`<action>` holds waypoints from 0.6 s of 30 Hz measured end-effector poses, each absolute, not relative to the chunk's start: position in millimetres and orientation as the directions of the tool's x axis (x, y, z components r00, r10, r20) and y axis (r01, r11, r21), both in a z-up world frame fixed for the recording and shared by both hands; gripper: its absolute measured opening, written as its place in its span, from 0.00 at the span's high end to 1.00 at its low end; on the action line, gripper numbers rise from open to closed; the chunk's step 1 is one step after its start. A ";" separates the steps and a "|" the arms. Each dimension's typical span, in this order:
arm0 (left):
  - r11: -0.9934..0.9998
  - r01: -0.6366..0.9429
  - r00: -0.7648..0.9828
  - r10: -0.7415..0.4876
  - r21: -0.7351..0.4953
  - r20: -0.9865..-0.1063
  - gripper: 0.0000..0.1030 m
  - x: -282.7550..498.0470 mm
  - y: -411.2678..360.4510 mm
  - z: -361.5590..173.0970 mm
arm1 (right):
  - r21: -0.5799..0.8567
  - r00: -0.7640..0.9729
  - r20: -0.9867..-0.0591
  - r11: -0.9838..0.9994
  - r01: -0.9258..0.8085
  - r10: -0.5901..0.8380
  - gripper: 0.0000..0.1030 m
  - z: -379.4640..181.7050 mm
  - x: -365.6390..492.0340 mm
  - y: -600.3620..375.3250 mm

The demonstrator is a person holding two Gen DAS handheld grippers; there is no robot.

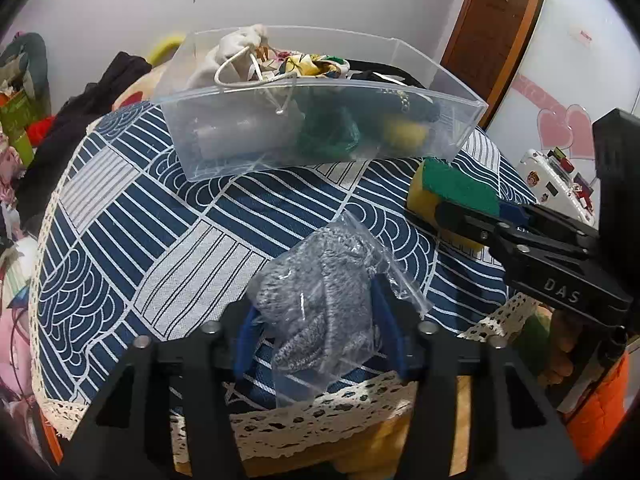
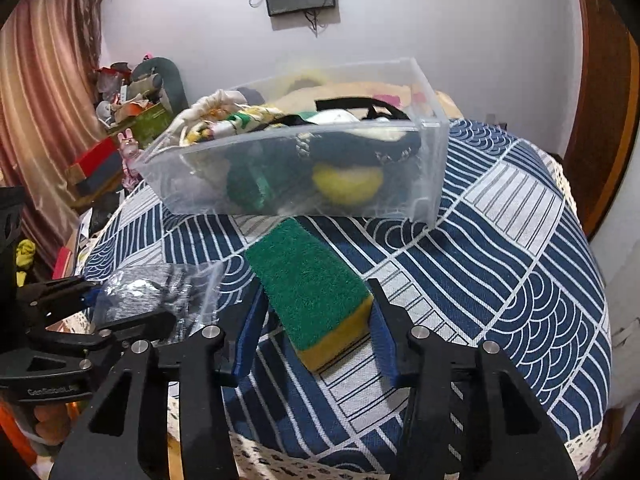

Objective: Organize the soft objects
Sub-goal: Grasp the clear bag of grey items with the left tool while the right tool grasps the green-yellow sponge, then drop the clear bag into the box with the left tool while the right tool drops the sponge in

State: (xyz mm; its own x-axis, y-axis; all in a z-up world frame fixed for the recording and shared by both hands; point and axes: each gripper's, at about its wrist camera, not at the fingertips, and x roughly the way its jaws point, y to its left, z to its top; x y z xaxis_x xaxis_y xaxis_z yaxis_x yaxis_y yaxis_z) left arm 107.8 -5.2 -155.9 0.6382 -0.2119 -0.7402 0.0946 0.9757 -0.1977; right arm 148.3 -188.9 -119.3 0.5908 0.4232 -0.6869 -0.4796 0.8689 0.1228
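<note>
Both tools loaded in front of the clear bin

Left wrist view: the left tool [image 1: 316, 312] clamps a bagged grey cloth [image 1: 320, 300], near the clear bin [image 1: 224, 160] on the desk [image 1: 132, 216].
Right wrist view: the right tool [image 2: 316, 328] grips a green-and-yellow sponge [image 2: 308, 280] just before the bin.

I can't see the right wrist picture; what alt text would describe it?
The right gripper clamps a green-and-yellow sponge above a blue-and-white patterned tablecloth. Behind it stands a clear plastic bin filled with soft items, and at left the left gripper holds a bagged grey cloth.
</note>
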 end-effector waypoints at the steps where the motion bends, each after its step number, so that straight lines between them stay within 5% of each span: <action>1: 0.975 0.098 0.639 -0.215 -0.199 -0.739 0.59 106.9 -5.6 -155.3 | 0.119 0.595 -0.681 0.866 -0.486 0.427 0.57 -117.7 146.9 -187.8; 7: 0.980 0.088 0.661 -0.191 -0.178 -0.726 0.68 101.4 -3.5 -145.6 | 0.102 0.622 -0.651 0.862 -0.497 0.435 0.57 -106.3 138.3 -188.1; 18: 0.984 0.074 0.729 -0.163 -0.161 -0.665 0.68 98.0 13.9 -107.3 | 0.091 0.659 -0.607 0.863 -0.497 0.443 0.57 -85.6 134.5 -184.9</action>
State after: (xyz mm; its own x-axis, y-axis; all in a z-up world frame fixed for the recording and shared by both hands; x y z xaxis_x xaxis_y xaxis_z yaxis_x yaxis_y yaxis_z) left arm 98.0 13.9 -107.3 0.7285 -0.1634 -0.6653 0.0736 0.9842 -0.1611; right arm 134.5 -184.9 -85.6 0.6590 0.4434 -0.6075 -0.4969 0.8630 0.0909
